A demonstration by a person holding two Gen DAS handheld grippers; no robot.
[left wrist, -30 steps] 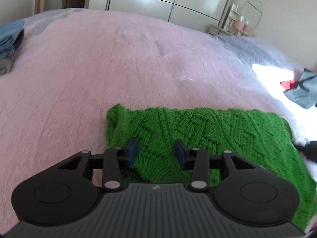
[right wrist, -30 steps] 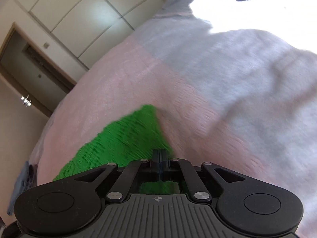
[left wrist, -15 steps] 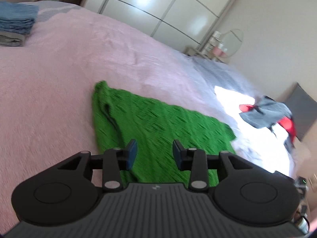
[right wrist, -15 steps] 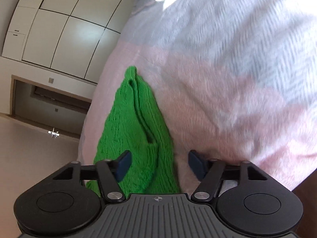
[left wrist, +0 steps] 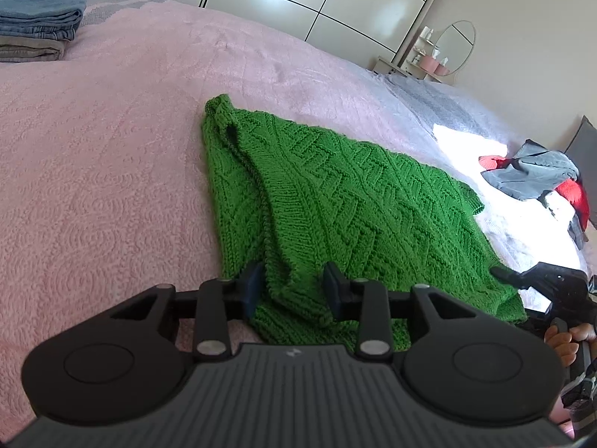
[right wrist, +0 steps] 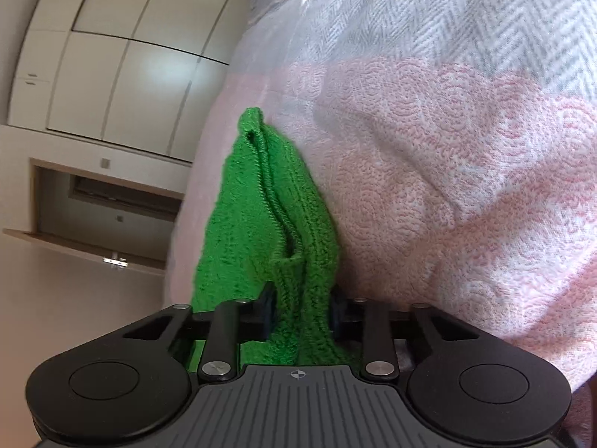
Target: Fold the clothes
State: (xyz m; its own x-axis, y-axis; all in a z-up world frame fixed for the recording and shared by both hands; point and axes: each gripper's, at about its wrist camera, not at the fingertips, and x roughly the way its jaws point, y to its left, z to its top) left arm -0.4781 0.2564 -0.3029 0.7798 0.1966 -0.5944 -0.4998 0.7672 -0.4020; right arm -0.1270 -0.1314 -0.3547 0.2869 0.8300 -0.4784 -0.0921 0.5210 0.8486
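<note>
A green knitted sweater (left wrist: 335, 201) lies folded on the pink bedspread (left wrist: 104, 171). My left gripper (left wrist: 293, 291) is open, its fingers on either side of the sweater's near folded edge. My right gripper (right wrist: 300, 315) is open around the sweater's (right wrist: 261, 205) other near corner, layered edges lying between its fingers. The right gripper also shows at the right edge of the left wrist view (left wrist: 537, 280), at the sweater's right corner.
A stack of folded jeans and grey cloth (left wrist: 37, 30) sits at the bed's far left. A pile of grey and red clothes (left wrist: 537, 179) lies at the right. White wardrobes (left wrist: 317, 3) and a small vanity with round mirror (left wrist: 440, 56) stand behind.
The right gripper opened from shut and now straddles the sweater's edge. The left gripper stayed open and shifted to the sweater's near left corner; the sweater now lies folded over.
</note>
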